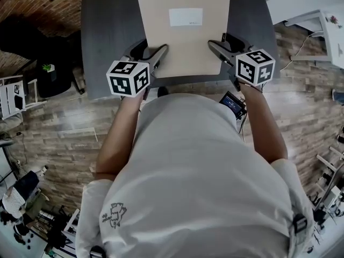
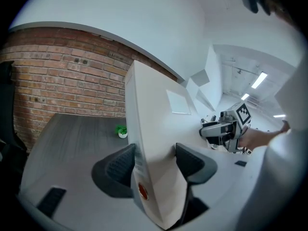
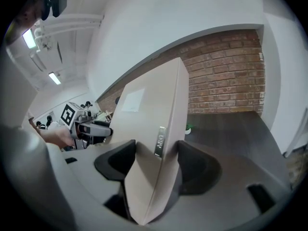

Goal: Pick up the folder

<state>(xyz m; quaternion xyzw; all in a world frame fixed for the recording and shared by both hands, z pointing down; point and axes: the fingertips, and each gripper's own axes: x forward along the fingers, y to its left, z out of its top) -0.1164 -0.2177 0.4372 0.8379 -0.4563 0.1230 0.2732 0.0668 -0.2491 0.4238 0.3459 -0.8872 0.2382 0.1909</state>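
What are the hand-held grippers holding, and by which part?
Both hold the beige folder. The left hand-held gripper clamps its left edge by the near corner, and the right hand-held gripper clamps its right edge by the near corner.

Left gripper (image 2: 154, 165) clamps the folder's (image 2: 159, 143) edge; the right gripper (image 2: 224, 130) grips its far side.
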